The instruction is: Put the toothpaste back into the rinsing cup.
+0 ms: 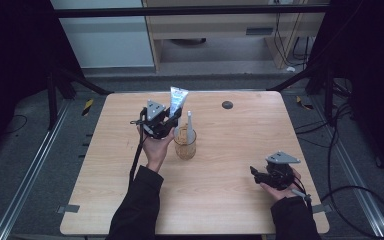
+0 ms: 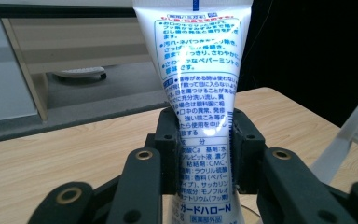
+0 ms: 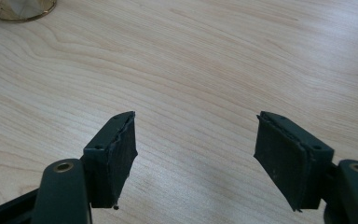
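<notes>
The toothpaste tube (image 2: pixel 200 93) stands upright, crimped end up, clamped between the 2 pads of the left gripper (image 1: pixel 166 121), just beside and above the amber glass cup (image 1: pixel 185 143) at mid-table. The left hand (image 1: pixel 156 148) holds that gripper raised, palm up. A white toothbrush (image 1: pixel 190 122) stands in the cup. The right gripper (image 3: pixel 196 158) rests low near the table's (image 1: pixel 230 190) right front edge, jaws spread wide with nothing between them.
</notes>
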